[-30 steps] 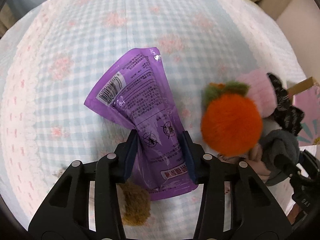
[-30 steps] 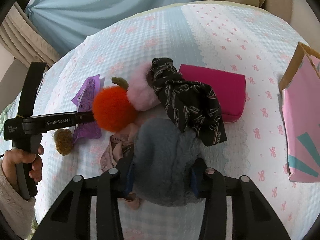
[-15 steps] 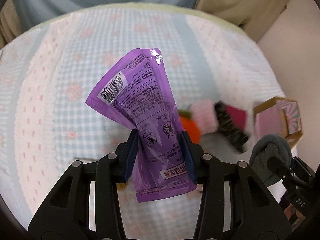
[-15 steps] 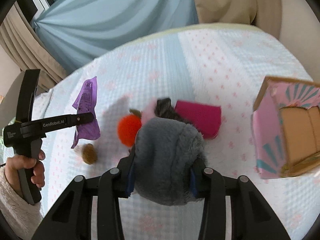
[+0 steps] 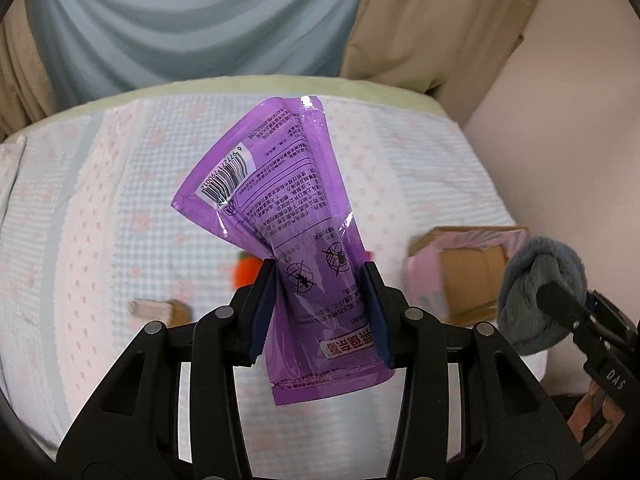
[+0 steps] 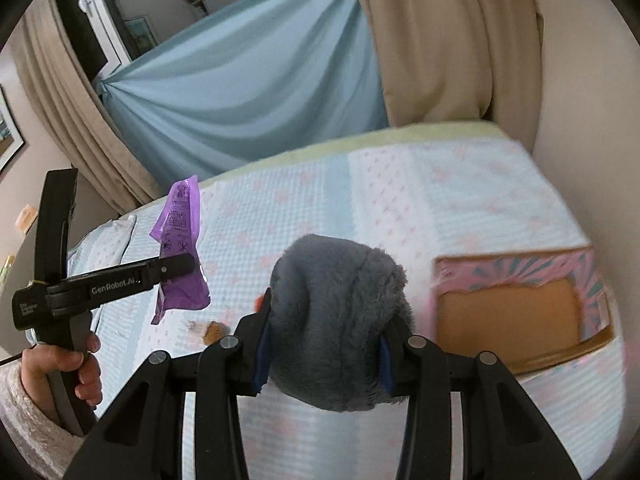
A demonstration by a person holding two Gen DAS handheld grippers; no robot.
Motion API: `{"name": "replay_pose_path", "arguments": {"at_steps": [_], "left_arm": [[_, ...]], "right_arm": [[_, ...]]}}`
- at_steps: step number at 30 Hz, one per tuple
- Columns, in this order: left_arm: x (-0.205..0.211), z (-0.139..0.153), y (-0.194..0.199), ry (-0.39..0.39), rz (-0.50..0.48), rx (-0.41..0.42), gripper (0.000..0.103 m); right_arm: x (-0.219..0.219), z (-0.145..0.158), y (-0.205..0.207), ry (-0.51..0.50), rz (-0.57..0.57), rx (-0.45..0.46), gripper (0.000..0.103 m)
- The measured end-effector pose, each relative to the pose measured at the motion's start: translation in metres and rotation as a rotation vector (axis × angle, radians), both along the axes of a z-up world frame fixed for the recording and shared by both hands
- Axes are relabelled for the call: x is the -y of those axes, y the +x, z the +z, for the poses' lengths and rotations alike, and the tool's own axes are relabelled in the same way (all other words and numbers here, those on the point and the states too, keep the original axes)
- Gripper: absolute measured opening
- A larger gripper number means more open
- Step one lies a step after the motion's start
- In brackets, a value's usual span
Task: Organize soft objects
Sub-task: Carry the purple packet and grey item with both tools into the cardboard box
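My left gripper [image 5: 320, 308] is shut on a purple plastic pouch [image 5: 280, 216] and holds it high above the bed; it also shows in the right wrist view [image 6: 180, 240]. My right gripper [image 6: 324, 344] is shut on a grey fluffy plush [image 6: 336, 320], also raised; the plush shows at the right of the left wrist view [image 5: 536, 288]. An open pink cardboard box [image 6: 512, 312] lies on the bed to the right, also in the left wrist view [image 5: 460, 268]. An orange pompom [image 5: 248, 272] lies on the bed, mostly hidden behind my left fingers.
The bed has a blue-and-pink checked cover [image 5: 120, 220]. A small brown pompom [image 6: 214, 330] and a beige item [image 5: 148, 308] lie on it. Blue and beige curtains [image 6: 248, 92] hang behind. A wall [image 5: 580, 120] stands at the right.
Both grippers have lifted their objects well above the bed. The pile of soft things has dropped away below, and the box has come into view.
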State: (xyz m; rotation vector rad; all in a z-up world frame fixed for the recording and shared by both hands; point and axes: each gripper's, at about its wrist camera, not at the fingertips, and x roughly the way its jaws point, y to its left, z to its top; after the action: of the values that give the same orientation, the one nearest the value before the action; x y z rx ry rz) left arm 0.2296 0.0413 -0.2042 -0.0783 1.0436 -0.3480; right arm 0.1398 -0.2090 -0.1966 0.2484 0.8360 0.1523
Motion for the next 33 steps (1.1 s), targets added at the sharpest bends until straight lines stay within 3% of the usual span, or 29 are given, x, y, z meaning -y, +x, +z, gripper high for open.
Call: {"name": "replay_pose_path", "arguments": {"at_steps": [6,14,21,25,33], "left_arm": [[0.089,0.017,-0.032,-0.026,0.01,0.002,0.038],[0.215,-0.005,-0.043,-0.042,-0.08,-0.058,0.038],[0.303,-0.051,-0.034,0.041,-0.217,-0.138,0.038],[0.331,-0.085,-0.025,0.098,-0.275,-0.175,0.038],[0.364,-0.159,-0.002,0.19,-0.348,-0.257,0.038]], "right_arm": [[0.087,0.026,-0.018,-0.019,-0.026,-0.005,0.038],[0.199,0.02,-0.016,-0.11,-0.084,-0.086,0.038],[0.254,-0.022,0.011,-0.131,-0.106,-0.216,0.038],[0.279,-0.055,0.028,-0.117,-0.099,-0.289,0.038],[0.289,-0.128,0.059,-0.086,-0.09,-0.44,0.038]]}}
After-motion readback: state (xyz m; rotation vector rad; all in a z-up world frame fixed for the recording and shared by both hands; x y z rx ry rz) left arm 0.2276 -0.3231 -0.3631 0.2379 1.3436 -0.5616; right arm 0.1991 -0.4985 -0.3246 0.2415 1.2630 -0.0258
